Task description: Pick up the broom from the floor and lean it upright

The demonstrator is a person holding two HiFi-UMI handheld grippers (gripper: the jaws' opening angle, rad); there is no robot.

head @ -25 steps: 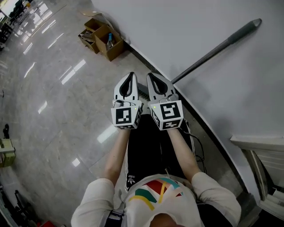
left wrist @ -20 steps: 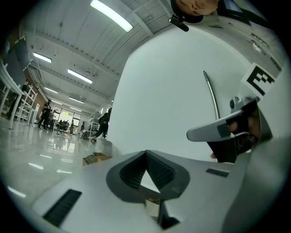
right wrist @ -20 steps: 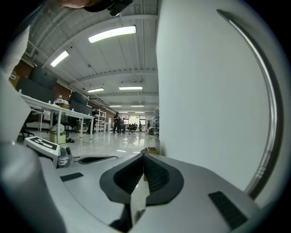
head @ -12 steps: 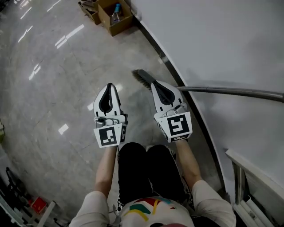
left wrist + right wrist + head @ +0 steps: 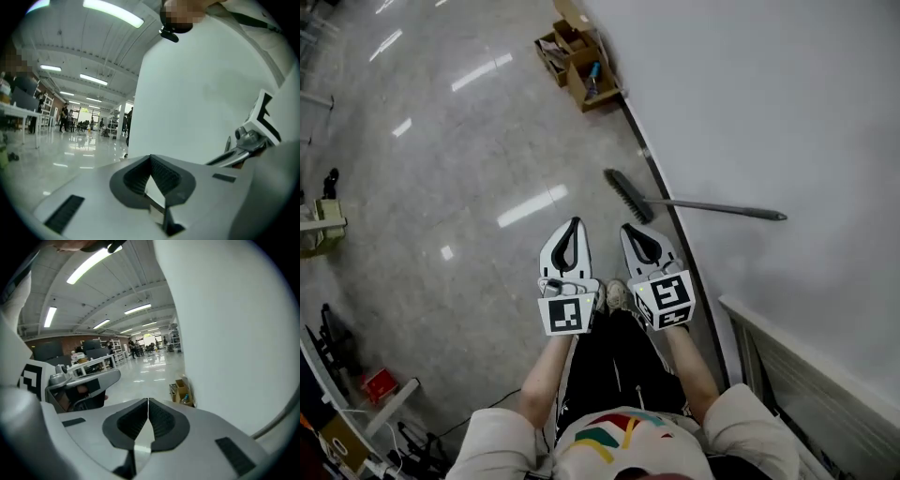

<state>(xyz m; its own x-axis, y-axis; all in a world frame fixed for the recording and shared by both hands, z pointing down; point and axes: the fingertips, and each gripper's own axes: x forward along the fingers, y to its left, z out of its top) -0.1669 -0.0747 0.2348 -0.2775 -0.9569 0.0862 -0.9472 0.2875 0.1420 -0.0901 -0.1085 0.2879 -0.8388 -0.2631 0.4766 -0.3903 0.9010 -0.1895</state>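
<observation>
The broom stands with its dark bristle head on the floor at the foot of the white wall. Its grey handle leans up against that wall. Both grippers hang side by side in front of the person, well short of the broom. My left gripper is shut with nothing in it. My right gripper is likewise shut and empty, the closer of the two to the wall. Neither touches the broom.
Open cardboard boxes sit on the floor against the wall beyond the broom. A white frame juts out at lower right. The person's shoes are below the grippers. Glossy floor spreads left, with gear at the edge.
Both grippers have risen and drawn back from the broom, staying shut. The head view has lifted too, so the broom and boxes look smaller and farther off.
</observation>
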